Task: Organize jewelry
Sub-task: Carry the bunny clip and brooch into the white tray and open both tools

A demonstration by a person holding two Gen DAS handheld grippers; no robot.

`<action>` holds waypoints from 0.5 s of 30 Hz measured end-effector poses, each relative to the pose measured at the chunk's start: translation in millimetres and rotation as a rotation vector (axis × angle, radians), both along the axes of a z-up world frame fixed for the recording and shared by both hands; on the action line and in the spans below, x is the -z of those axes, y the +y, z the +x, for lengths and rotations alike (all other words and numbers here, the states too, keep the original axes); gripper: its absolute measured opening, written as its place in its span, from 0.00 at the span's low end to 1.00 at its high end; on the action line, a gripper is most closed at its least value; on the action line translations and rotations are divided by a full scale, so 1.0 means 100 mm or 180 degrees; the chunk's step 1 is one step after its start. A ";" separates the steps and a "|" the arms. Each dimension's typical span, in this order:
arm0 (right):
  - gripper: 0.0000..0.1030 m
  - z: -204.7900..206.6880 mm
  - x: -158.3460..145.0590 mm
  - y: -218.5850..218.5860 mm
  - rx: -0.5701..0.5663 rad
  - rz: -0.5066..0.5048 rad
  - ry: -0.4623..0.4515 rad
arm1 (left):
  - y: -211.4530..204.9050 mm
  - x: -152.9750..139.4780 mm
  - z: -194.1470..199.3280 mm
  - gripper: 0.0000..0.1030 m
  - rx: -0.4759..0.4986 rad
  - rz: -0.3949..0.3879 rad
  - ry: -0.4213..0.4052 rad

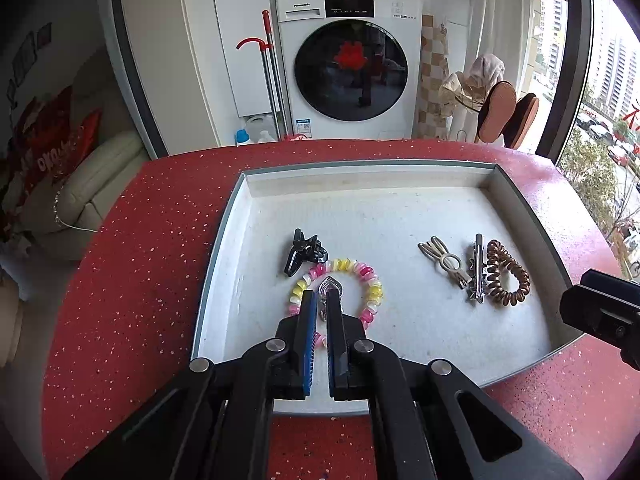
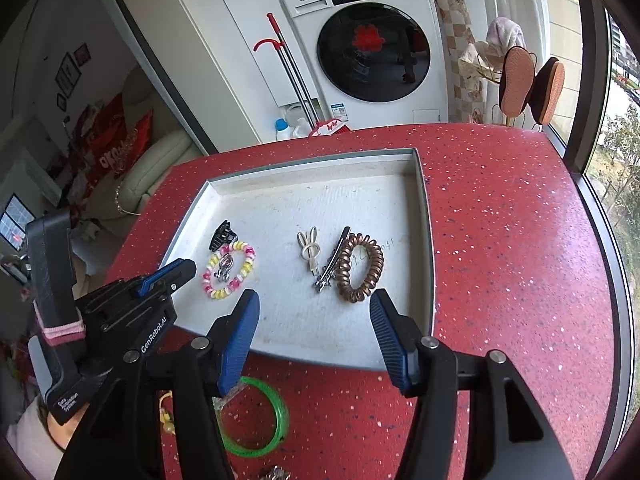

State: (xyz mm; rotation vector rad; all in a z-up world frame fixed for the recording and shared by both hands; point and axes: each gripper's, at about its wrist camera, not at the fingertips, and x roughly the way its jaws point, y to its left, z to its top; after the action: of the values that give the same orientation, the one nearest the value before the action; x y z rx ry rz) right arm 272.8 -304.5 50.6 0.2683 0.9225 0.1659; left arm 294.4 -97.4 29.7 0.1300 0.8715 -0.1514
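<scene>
The left gripper [image 1: 320, 300] pinched a silver clip [image 1: 329, 289] inside the pink-and-yellow coil bracelet [image 1: 370, 280], apparently grouping them on the tray [image 1: 224, 240], while the right gripper [image 2: 314, 308] hung agape, unladen, just short of the brown coil tie [image 2: 360, 268].

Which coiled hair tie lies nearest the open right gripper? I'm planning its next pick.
The brown coiled hair tie, beside the silver clip; the pink-and-yellow one lies further left.

Hair clips [image 1: 448, 260] in tray [image 1: 360, 174]
</scene>
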 end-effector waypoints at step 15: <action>0.85 -0.45 -0.12 -0.08 0.0076 -0.0021 -0.0065 | 0.15 -0.21 -0.30 1.00 -0.0072 -0.0099 -0.0245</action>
State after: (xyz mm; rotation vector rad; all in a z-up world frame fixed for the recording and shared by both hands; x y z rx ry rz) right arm 227.9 -312.4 62.5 0.2709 0.8991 0.1432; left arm 264.4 -82.0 50.5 0.0962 0.7934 -0.1379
